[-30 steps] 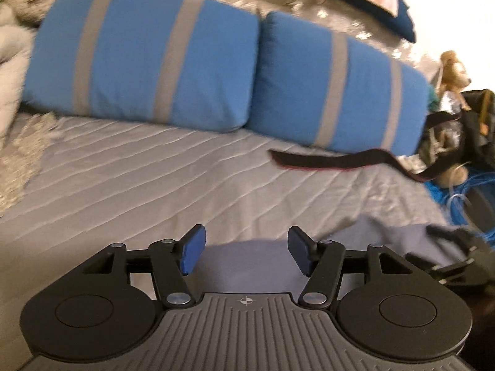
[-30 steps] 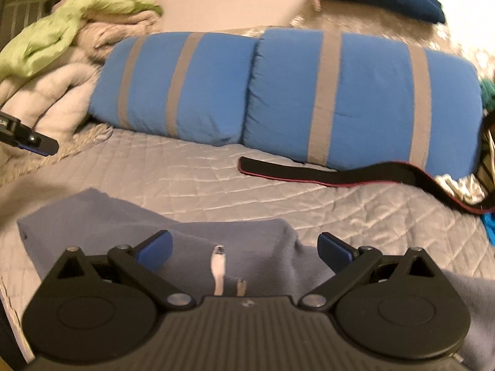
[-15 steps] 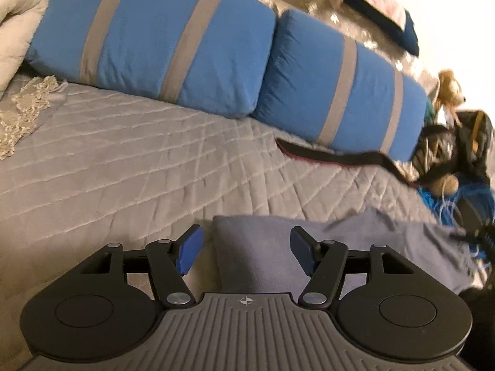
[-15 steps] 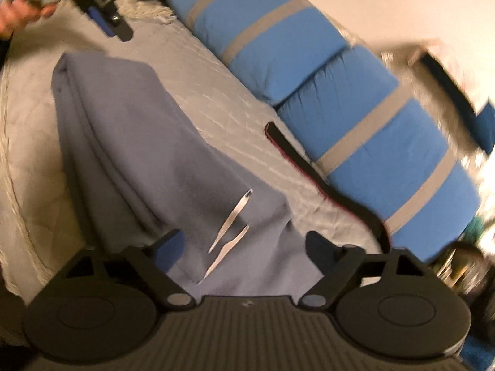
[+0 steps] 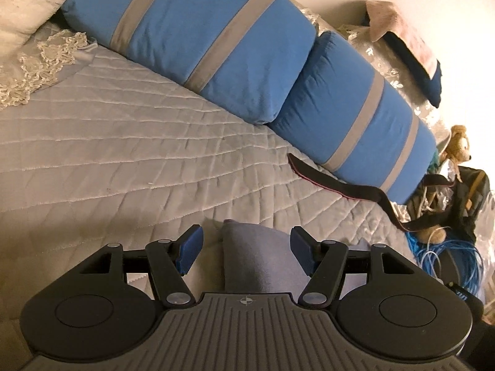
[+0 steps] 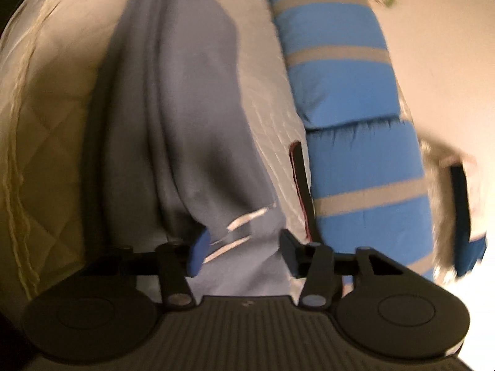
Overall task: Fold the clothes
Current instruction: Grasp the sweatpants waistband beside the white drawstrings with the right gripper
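Rolled over since the earlier frame, right gripper [image 6: 241, 252], jaws just narrowing, and half-spread left gripper [image 5: 246, 252] each straddle ungripped the soft grey garment [image 6: 185, 123] on the quilt [image 5: 123, 154]; best pinched at its end hems.

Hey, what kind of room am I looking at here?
Most likely a bedroom. A grey quilted bedspread covers a bed, two blue pillows with grey stripes lie along its far edge, and a stuffed teddy bear sits beside them.
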A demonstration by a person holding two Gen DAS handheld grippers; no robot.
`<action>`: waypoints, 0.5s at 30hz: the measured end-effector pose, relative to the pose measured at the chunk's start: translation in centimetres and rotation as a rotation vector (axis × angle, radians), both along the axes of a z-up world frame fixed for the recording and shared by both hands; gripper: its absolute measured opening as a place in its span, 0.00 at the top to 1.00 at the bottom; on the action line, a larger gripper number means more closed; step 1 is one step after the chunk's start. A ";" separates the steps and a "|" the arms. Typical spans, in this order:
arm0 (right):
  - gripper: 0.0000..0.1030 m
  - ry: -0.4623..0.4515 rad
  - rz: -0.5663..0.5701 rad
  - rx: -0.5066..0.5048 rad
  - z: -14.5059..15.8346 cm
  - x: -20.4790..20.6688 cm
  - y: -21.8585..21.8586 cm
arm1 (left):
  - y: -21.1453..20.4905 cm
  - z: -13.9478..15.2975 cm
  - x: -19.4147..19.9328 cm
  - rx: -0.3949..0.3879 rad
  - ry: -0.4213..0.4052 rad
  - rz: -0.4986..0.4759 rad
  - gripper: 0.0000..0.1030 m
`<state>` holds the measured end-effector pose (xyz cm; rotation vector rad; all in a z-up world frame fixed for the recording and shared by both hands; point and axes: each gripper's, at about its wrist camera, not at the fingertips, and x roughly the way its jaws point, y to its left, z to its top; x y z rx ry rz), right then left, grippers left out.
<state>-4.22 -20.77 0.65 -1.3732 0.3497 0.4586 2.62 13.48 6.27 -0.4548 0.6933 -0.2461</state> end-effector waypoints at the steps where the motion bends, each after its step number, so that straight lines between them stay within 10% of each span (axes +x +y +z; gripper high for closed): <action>1: 0.44 -0.003 0.025 -0.036 -0.4 -0.1 0.2 | 0.0 0.0 0.0 0.000 0.001 -0.002 0.41; 8: 0.46 -0.003 0.150 -0.186 -2.2 -0.6 1.1 | 0.0 -0.2 0.0 -0.004 0.003 -0.005 0.41; 11: 0.76 0.009 0.153 -0.227 -2.8 0.0 1.4 | 0.1 -0.2 0.1 -0.009 0.007 -0.004 0.41; 15: 0.86 0.036 0.128 -0.206 -1.8 0.0 1.4 | 0.1 -0.2 0.0 -0.010 0.004 -0.007 0.41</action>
